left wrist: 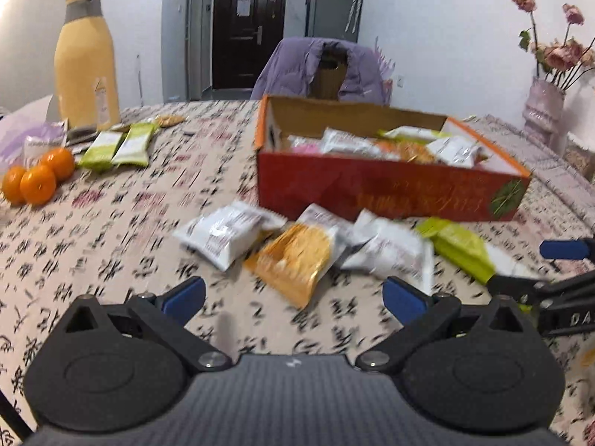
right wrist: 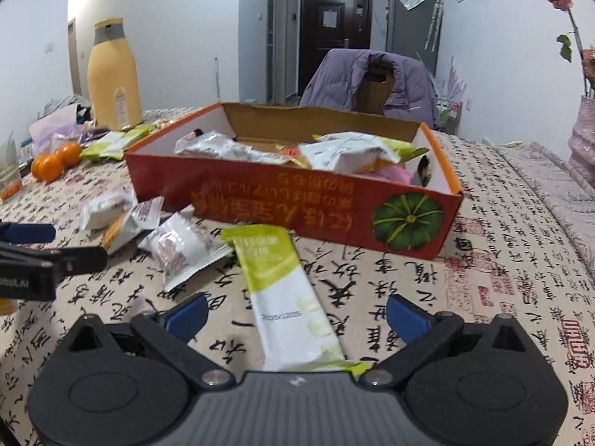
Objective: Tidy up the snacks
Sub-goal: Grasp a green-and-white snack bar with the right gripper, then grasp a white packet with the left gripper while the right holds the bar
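Right gripper point(right wrist: 295, 316): jaws spread wide, low over the table, nothing pressed by either blue pad. Between them lies a long green-and-white snack packet point(right wrist: 288, 290), flat on the cloth, touching neither pad, its far end close to the box front.

Left gripper point(left wrist: 293, 297): jaws likewise spread wide and clasping nothing. Bare tablecloth point(left wrist: 111, 245) shows between its fingertips; an orange snack packet point(left wrist: 293, 260) lies just beyond them.

Loose snacks, near group, all on the cloth in front of the box: one white packet point(left wrist: 227, 234) to the left of the orange one, touching it; one white packet point(left wrist: 386, 249) to its right, overlapping it; the green-and-white packet furthest right.

Red cardboard box point(right wrist: 260, 200): open-topped, a green pumpkin picture on its front at the right end, yellow lettering alongside. It stands on the table beyond the loose packets and holds a heap of white, green and pink wrapped snacks point(right wrist: 346, 152).

Left side of table, further off: three oranges point(left wrist: 37, 178) bunched together; two green-and-white packets point(left wrist: 119, 145) side by side just beyond them; a tall yellow bottle point(left wrist: 85, 63) with a grey collar, upright.

Far edge: a chair draped in a purple jacket point(left wrist: 319, 70), behind the box. A pale vase point(left wrist: 543, 107) of dried flowers, far right.

Background: a dark door point(right wrist: 334, 33).
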`<action>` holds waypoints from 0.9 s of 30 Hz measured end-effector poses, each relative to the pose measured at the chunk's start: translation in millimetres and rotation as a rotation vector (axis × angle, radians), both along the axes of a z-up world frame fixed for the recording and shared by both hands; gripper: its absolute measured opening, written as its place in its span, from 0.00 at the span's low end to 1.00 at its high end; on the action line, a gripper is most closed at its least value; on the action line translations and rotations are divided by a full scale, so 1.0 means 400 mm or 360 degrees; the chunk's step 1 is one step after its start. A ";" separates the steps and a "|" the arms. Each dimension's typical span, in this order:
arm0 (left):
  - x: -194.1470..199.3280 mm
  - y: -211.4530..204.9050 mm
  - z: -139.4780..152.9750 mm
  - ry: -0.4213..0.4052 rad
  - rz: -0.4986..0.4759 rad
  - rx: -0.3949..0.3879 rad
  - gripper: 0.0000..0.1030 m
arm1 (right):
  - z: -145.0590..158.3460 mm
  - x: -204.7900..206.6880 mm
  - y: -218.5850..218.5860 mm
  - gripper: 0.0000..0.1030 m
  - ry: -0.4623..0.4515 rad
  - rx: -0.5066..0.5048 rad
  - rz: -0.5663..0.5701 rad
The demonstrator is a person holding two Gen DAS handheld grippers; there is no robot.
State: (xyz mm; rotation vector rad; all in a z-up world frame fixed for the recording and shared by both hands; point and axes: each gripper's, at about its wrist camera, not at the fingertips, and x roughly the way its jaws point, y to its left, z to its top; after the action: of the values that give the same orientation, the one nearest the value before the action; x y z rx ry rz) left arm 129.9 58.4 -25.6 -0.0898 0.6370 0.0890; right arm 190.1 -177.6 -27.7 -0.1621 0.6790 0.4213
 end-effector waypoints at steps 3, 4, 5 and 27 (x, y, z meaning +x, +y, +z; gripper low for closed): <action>-0.009 0.016 -0.015 0.0000 -0.0004 -0.0021 1.00 | -0.010 0.017 0.011 0.85 0.0032 -0.0010 0.0020; -0.012 0.019 -0.021 -0.0004 0.0002 -0.0025 1.00 | -0.016 0.025 0.015 0.83 0.0045 -0.0015 0.0019; -0.015 0.022 -0.024 -0.0010 0.0011 -0.0029 1.00 | -0.020 0.032 0.018 0.79 0.0058 -0.0021 0.0014; -0.022 0.012 -0.026 -0.0040 -0.0026 -0.0040 1.00 | -0.032 0.023 0.032 0.36 0.0047 0.0013 -0.0014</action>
State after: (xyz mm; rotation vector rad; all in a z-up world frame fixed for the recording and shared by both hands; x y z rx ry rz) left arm 121.3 63.2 -36.2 -0.1099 0.6140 0.0638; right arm 199.3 -164.9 -40.6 -0.1453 0.7066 0.4190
